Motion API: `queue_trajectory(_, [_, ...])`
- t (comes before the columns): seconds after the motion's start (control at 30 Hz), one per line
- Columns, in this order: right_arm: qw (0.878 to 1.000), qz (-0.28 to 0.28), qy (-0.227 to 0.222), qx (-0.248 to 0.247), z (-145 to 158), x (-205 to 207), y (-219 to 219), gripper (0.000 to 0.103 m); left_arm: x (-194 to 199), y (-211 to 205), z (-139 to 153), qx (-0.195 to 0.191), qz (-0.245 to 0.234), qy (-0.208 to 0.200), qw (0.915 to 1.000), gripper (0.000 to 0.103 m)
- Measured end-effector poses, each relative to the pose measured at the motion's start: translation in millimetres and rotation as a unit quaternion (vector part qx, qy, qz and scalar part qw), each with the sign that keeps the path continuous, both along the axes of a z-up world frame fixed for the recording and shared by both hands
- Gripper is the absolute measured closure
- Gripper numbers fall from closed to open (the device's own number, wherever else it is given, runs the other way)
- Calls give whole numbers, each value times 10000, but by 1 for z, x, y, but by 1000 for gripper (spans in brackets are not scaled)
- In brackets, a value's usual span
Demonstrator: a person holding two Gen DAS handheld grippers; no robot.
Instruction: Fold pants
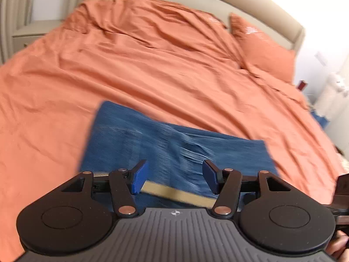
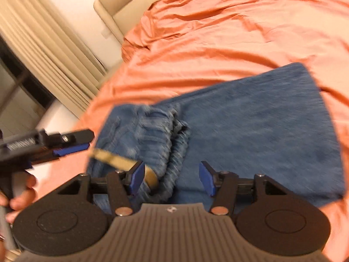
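Note:
Blue denim pants (image 1: 174, 150) lie folded into a rough rectangle on the orange bedspread (image 1: 152, 76). A tan belt (image 1: 181, 193) crosses their near edge. My left gripper (image 1: 175, 178) hovers just above the near edge of the pants, jaws open and empty. In the right wrist view the pants (image 2: 250, 126) lie flat, with the bunched waistband (image 2: 165, 137) and the belt (image 2: 122, 160) at the near left. My right gripper (image 2: 172, 178) is open and empty over the waistband. The left gripper (image 2: 72, 147) shows side-on at the left of that view, off the edge of the pants.
The orange bedspread (image 2: 240, 32) is wrinkled. An orange pillow (image 1: 264, 50) lies at the far right by the beige headboard (image 1: 261, 8). A nightstand (image 1: 32, 32) stands far left. Beige curtains (image 2: 43, 50) hang beside the bed. A hand (image 2: 19, 196) holds the left gripper's handle.

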State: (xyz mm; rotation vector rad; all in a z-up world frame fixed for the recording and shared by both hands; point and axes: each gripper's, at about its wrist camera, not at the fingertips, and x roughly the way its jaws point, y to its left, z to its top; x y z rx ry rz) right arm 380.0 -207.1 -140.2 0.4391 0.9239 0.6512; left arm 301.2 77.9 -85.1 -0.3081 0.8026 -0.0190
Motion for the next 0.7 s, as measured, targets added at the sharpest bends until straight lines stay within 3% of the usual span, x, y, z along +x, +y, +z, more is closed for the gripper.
queue_trajectory(0.17, [9994,19,189,293,-10,32,25,52,20,23,-9,235,288,207,9991,36])
queue_trajectory(0.33, [9984,122,414,373,-29,62,53,54,26,40,-21,41,285,278,9992,37])
queue_trajectory(0.47, [9946,108,783,678,-48,79,63,63,34,43,-32,202,236,349,9989,37])
queue_trajectory(0.63, [9858,-18,1209,1169,-65,89,64,80,28,51,-34,-26,303,301,9991,37])
queue_trajectory(0.7, [9901,46,983,998,-51,85,67,87,23,54,-31,-31,362,247,9990,37])
